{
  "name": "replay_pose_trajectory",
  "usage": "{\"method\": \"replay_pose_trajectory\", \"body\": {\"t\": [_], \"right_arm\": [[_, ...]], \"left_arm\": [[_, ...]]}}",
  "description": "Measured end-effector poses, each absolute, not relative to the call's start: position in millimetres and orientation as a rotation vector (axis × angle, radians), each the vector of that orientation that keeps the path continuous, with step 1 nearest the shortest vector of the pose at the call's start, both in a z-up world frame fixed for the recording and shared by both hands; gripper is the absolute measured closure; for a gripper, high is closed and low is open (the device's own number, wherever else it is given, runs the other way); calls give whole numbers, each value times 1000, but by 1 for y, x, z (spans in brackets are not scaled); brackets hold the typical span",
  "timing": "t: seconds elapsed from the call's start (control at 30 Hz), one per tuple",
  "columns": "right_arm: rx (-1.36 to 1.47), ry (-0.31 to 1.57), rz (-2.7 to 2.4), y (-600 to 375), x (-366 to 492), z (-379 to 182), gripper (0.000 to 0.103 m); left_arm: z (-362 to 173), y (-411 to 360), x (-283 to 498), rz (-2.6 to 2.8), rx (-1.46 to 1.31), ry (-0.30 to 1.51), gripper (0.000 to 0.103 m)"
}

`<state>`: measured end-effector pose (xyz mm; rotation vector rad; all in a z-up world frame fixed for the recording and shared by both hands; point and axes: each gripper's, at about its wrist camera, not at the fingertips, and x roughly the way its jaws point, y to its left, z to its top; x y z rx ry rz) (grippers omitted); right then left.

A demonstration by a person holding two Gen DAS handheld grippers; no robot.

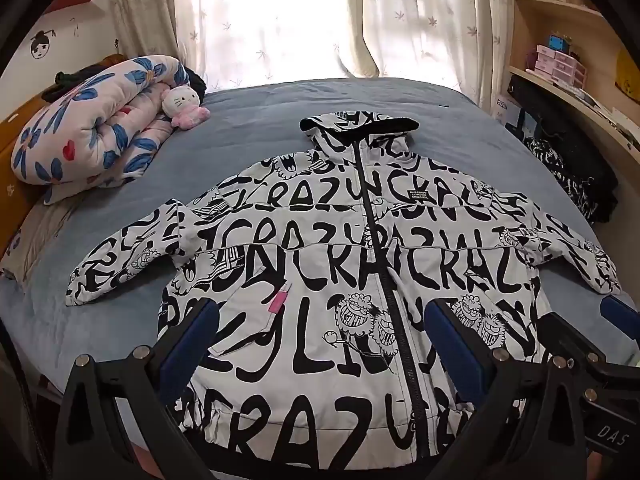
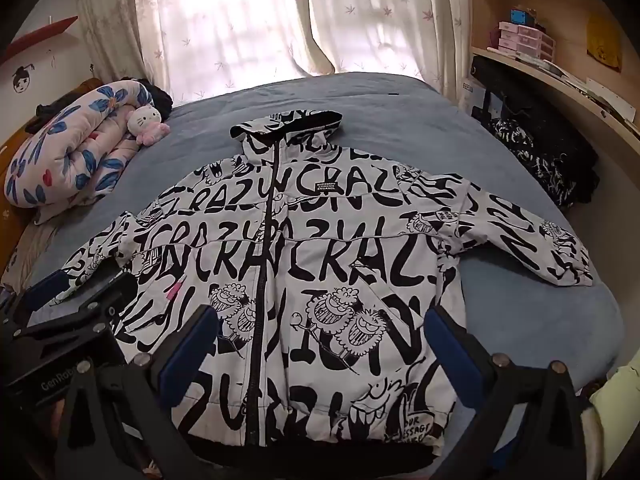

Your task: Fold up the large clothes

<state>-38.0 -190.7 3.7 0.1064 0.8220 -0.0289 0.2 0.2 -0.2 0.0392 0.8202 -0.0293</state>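
Observation:
A white hooded jacket (image 1: 320, 264) with black lettering lies flat, front up and zipped, on the blue bed (image 1: 248, 136). Its sleeves are spread to both sides and its hood points to the window. It also shows in the right wrist view (image 2: 304, 264). My left gripper (image 1: 320, 344) is open and empty, hovering above the jacket's lower front. My right gripper (image 2: 320, 344) is open and empty above the lower right front. The right gripper's tip shows at the edge of the left wrist view (image 1: 618, 316); the left gripper shows at the left of the right wrist view (image 2: 76, 304).
A rolled floral quilt (image 1: 92, 128) and a white cat plush (image 1: 184, 106) lie at the bed's far left. A dark patterned garment (image 1: 568, 176) lies at the bed's right edge. Curved wooden shelves (image 1: 576, 80) stand on the right. Curtains (image 1: 320, 20) hang behind the bed.

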Motion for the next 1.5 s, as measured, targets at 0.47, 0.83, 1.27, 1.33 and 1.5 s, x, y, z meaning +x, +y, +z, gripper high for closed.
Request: {"method": "replay_pose_trajectory", "body": {"t": [0.47,0.83,1.27,1.33,1.5], "right_arm": [[118,834,-25,-181,-35,-4,0],[115,835,-25,-177,-36,0,0],[116,830,-23,-177,-37,2,0],[116,831,-22,-178,-37,2,0],[118,829,-21,-179,-38,3,0]], "left_arm": [[-9,21,2,-57,34,846,1],[-16,7,-3,-53,41,850,1],[-15,8,-1,-55,38,852,1],[-15,8,-1,-54,38,853,1],[-15,9,-2,-55,37,853,1]]}}
